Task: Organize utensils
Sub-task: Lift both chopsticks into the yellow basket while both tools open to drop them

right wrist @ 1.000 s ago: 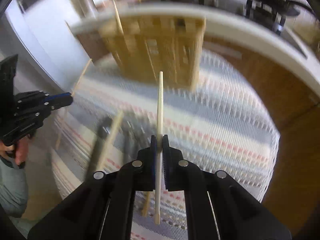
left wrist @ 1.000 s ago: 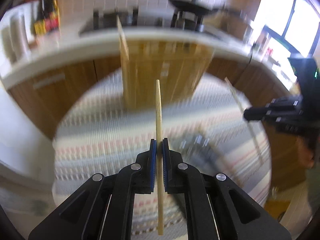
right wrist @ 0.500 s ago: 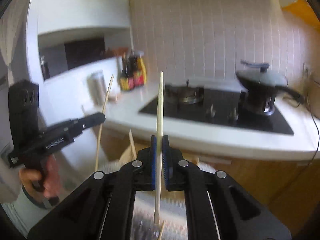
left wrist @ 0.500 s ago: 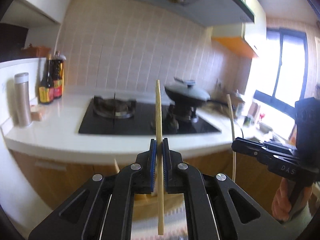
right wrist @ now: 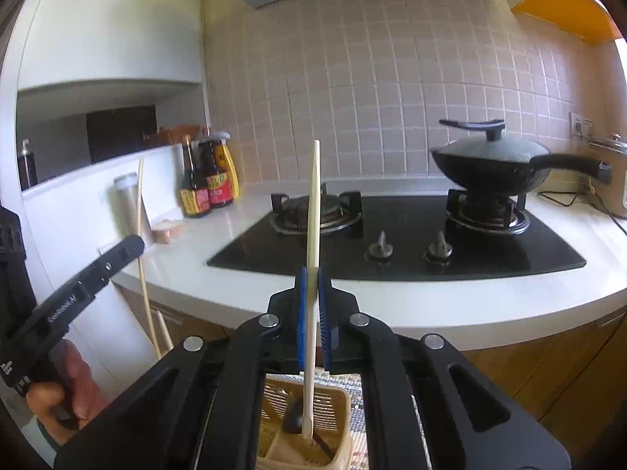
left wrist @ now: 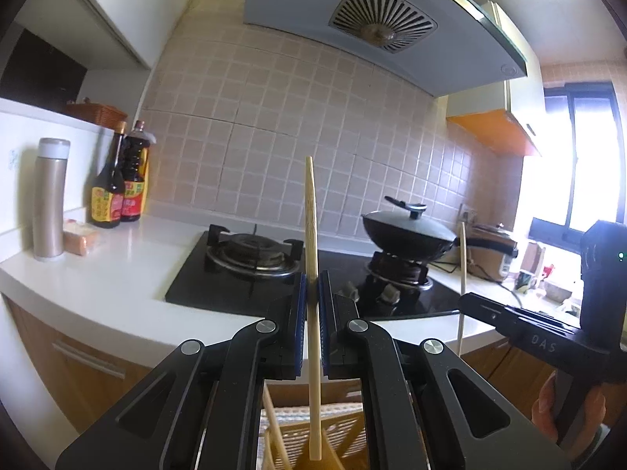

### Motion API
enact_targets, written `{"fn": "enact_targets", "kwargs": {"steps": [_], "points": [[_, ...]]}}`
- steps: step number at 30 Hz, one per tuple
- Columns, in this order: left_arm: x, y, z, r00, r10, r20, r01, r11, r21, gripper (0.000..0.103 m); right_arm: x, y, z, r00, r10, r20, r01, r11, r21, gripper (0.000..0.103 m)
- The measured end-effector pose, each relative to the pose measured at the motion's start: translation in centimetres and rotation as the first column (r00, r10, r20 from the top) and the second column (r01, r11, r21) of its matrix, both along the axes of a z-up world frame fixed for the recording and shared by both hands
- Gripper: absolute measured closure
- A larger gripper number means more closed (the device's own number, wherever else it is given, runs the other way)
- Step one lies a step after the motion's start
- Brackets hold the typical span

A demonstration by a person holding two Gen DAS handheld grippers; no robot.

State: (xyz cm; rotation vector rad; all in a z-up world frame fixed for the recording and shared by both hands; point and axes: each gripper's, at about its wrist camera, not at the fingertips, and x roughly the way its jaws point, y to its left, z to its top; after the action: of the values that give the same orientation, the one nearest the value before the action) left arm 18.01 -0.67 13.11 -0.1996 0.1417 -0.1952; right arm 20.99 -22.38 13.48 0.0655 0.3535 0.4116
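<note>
Kitchen stove (right wrist: 395, 231) behind, both grippers' jaws clamp upright chopsticks (left wrist: 312, 313) (right wrist: 312, 274) above the slotted basket (right wrist: 309, 423); next, probably lowering them inside.

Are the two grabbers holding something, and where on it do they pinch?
Yes. The left gripper pinches one chopstick near its middle, and the right gripper pinches another chopstick near its middle.

Stove on the tabletop ahead, holder below my tools

On the tabletop (right wrist: 450, 297), I see the hob (right wrist: 395, 235) ahead: a lidded wok (right wrist: 490, 164) on its right burner, bottles (right wrist: 207, 188) and a flask (right wrist: 129, 203) to its left, a rice cooker (left wrist: 493, 250) far right. Below, the utensil holder (right wrist: 305, 423) sits under my right tool (right wrist: 311, 305); my left tool (left wrist: 311, 325) is beside it, each holding a chopstick upright.
</note>
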Motion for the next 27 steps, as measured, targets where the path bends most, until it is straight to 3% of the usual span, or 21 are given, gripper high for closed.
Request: {"fn": "enact_targets", "kwargs": {"steps": [5,12,15,17,18,20,27], "points": [[0.1,-0.4,-2.0,1.0,0.025,0.017,-0.026,0.999,0.044,0.099,0.3,0.2,-2.1,1.0,0.003,0.011,-0.003,1.0,-0.008,0.098],[-0.5,-0.8,-2.9,1.0,0.007,0.024,-0.008,0.998,0.07,0.098,-0.9,0.0,-2.7,0.999,0.027,0.024,-0.026,0.999,-0.031,0.098],[-1.1,-0.4,-3.1,1.0,-0.014,0.007,0.014,0.999,0.051,0.095,-1.6,-0.3,-3.0,0.999,0.052,-0.009,-0.052,0.998,-0.029,0.084],[-1.8,0.0,-3.2,1.0,-0.021,-0.005,0.021,0.999,0.038,0.08,-2.1,-0.7,-3.2,0.998,0.053,-0.023,-0.054,0.998,-0.02,0.052],[-2.0,0.1,-3.1,1.0,-0.029,-0.011,0.029,0.999,0.034,0.073,-2.7,-1.1,-3.2,0.998,0.051,-0.026,-0.052,0.999,-0.007,0.046],[-3.1,0.6,-2.9,1.0,-0.028,-0.011,0.029,0.999,0.02,0.056,-3.7,-1.7,-3.1,0.998,0.044,-0.04,-0.043,0.999,0.007,0.046],[-7.2,1.6,-0.7,0.997,-0.071,-0.016,0.071,0.997,0.002,0.045,-7.1,-3.0,-2.4,0.996,0.009,-0.086,-0.009,1.0,0.006,0.046]]}}
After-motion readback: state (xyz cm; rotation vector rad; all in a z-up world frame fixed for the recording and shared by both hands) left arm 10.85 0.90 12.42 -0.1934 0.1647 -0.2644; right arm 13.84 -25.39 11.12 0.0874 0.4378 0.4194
